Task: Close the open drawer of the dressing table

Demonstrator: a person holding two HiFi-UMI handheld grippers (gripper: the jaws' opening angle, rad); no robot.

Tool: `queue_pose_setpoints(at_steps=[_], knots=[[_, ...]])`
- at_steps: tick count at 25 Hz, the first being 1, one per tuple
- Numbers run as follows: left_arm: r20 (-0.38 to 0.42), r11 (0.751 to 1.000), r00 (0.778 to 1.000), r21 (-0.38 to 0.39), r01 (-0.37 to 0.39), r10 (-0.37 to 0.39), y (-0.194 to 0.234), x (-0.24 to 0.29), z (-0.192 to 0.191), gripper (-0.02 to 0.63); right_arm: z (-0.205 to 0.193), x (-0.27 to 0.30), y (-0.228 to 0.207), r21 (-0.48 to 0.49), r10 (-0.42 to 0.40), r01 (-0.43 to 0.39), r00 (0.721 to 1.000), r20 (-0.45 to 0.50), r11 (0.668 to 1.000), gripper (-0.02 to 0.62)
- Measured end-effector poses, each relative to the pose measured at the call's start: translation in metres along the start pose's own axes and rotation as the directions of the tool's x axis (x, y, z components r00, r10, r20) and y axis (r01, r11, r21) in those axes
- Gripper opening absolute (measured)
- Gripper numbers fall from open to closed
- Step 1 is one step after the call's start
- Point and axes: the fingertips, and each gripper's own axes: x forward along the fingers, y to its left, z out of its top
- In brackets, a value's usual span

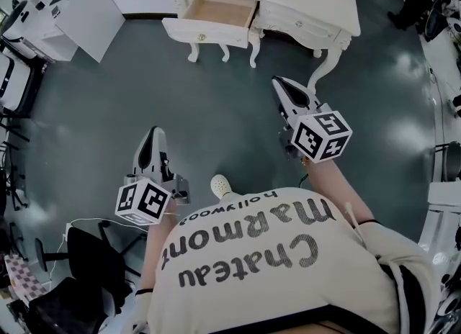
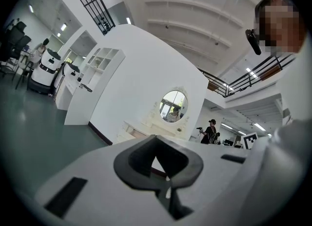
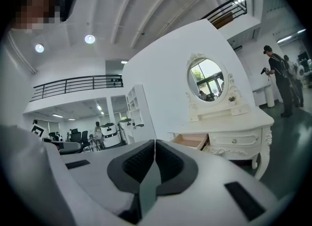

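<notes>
Head view, looking steeply down: the cream dressing table (image 1: 317, 8) stands at the top edge of the dark floor (image 1: 216, 109). Its open drawer (image 1: 216, 13) sits at the left end of the table's front, pulled out so that the bare wooden inside shows; the closed drawer (image 1: 299, 26) beside it lies flush. The left gripper (image 1: 153, 132) and the right gripper (image 1: 277, 82) both hang over the floor, well apart from the table, the right one nearer to it. In the left gripper view the jaws meet at their tips, clenched on nothing, and point toward the table's oval mirror (image 2: 173, 105). In the right gripper view the right gripper (image 3: 155, 143) likewise has its pads pressed together and empty; beyond it, the open drawer (image 3: 191, 141) projects from the table front below the mirror (image 3: 207, 79). A white shoe (image 1: 222, 185) shows between the grippers, and a black chair (image 1: 79, 268) occupies the lower left corner.
</notes>
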Motion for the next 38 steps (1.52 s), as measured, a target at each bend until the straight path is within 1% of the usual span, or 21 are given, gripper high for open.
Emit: queue_pose_setpoints(at_steps=[2,6,10,13,16,21,25,31,38], knots=[[0.014,1.0,1.0,0.003,-0.001,0.001,0.019,0.006,0.019,0.005,0.006,0.021,0.008,0.003,-0.01,0.01,1.0,0.007,1.0,0.032],[0.04,1.0,0.999,0.026,0.018,-0.019,0.05,0.021,0.05,0.005,0.016,0.059,0.02,0.036,-0.02,0.019,0.999,0.032,0.999,0.032],[0.033,0.999,0.999,0.026,0.022,-0.023,0.077,0.029,0.062,0.005,0.009,0.089,0.031,0.048,-0.025,0.024,1.0,0.018,0.999,0.032],[0.02,1.0,1.0,0.016,0.013,-0.014,0.096,0.034,0.06,0.005,-0.006,0.108,0.033,0.066,-0.035,0.036,0.999,-0.021,0.997,0.031],[0.001,1.0,1.0,-0.009,-0.012,0.012,0.116,0.036,0.051,0.006,-0.033,0.123,0.035,0.08,-0.038,0.045,0.995,-0.09,0.996,0.032],[-0.068,0.998,0.997,-0.048,-0.034,0.031,0.133,0.044,0.025,0.005,-0.077,0.141,0.028,0.116,-0.049,0.074,0.978,-0.203,0.991,0.032],[-0.088,0.998,0.995,-0.052,-0.041,0.036,0.145,0.057,0.022,0.005,-0.095,0.16,0.023,0.122,-0.052,0.085,0.967,-0.248,0.989,0.032],[-0.084,0.998,0.995,-0.044,-0.052,0.048,0.162,0.097,0.038,0.006,-0.089,0.213,0.012,0.122,-0.02,0.053,0.966,-0.259,0.991,0.032],[-0.058,0.996,0.995,-0.036,-0.078,0.076,0.182,0.15,0.07,0.006,-0.064,0.283,-0.008,0.129,0.015,0.019,0.967,-0.255,0.991,0.031]])
